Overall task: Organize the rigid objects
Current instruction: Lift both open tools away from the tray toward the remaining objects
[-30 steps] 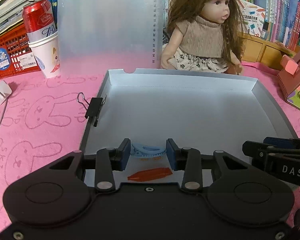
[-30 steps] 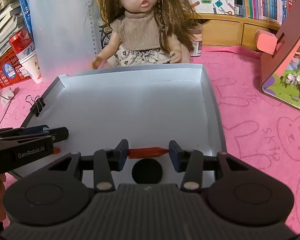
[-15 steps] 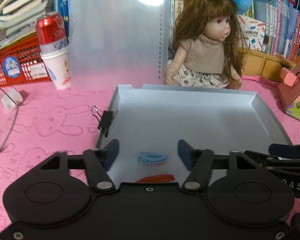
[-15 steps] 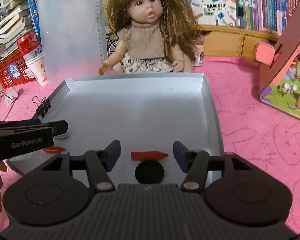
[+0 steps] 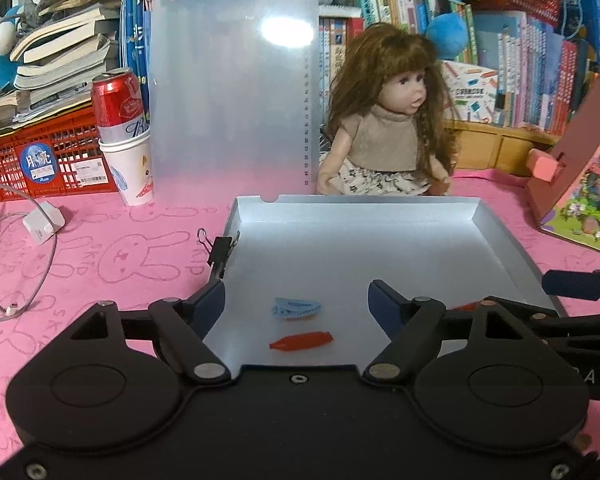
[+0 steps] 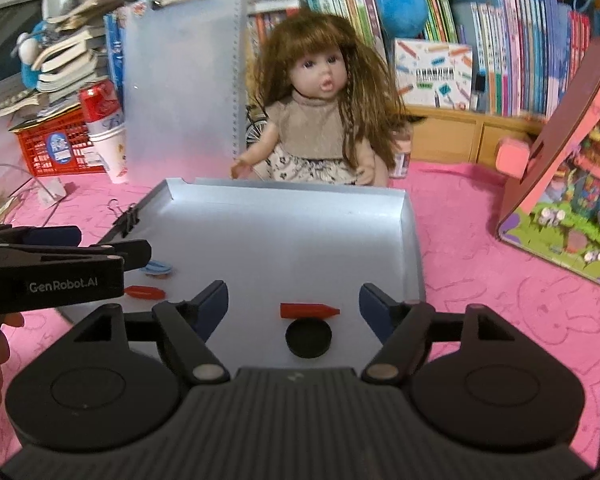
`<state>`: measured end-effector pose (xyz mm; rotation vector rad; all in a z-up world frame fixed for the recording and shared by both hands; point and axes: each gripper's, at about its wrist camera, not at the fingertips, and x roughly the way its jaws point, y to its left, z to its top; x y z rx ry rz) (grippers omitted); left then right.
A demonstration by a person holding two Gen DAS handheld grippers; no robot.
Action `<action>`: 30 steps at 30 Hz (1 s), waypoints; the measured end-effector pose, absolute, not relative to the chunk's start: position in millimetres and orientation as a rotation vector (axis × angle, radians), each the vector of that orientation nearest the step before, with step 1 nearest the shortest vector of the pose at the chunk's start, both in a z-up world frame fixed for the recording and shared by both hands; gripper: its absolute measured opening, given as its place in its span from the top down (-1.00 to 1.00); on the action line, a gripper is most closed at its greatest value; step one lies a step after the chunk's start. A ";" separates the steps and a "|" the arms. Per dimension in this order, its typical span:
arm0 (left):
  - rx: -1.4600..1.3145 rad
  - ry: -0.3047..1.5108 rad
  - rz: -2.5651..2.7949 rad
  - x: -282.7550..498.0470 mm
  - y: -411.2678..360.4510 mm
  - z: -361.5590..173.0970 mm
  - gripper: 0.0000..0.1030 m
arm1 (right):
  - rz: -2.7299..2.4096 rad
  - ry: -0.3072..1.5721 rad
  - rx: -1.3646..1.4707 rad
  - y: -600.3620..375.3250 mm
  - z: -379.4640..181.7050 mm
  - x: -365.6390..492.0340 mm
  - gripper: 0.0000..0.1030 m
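Grey tray (image 5: 512, 248) near edge already has blue clip (image 5: 296, 307) + red bits. Left gripper (image 5: 296, 300) & right gripper (image 6: 294, 300): jaws opening, empty. Drop-off step looks done imo; next is fetching another item.

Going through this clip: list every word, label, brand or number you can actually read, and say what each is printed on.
"GenRobot.AI": side of the left gripper, seen in the right wrist view.
"SKIP": repeated on the pink tablecloth.
"AS": letters at the picture edge on the right gripper, seen in the left wrist view.
Ruler numbers on the clipboard edge: too small.
Red can, crate sticker, book spines: print is blurred.
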<state>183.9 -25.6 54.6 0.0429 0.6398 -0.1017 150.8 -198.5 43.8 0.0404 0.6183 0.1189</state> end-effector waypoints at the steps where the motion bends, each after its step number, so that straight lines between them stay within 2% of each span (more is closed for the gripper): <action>1: 0.042 0.634 -0.106 179.3 -25.3 55.7 -0.51 | 0.123 0.608 0.039 -198.3 45.7 146.3 -0.64; 14: 0.019 0.570 -0.165 119.9 -14.1 61.4 -0.52 | 0.136 0.517 0.030 -198.5 51.3 92.0 -0.68; 30: 0.012 0.569 -0.143 75.8 4.6 39.7 -0.58 | 0.060 0.529 0.012 -219.2 25.2 52.0 -0.68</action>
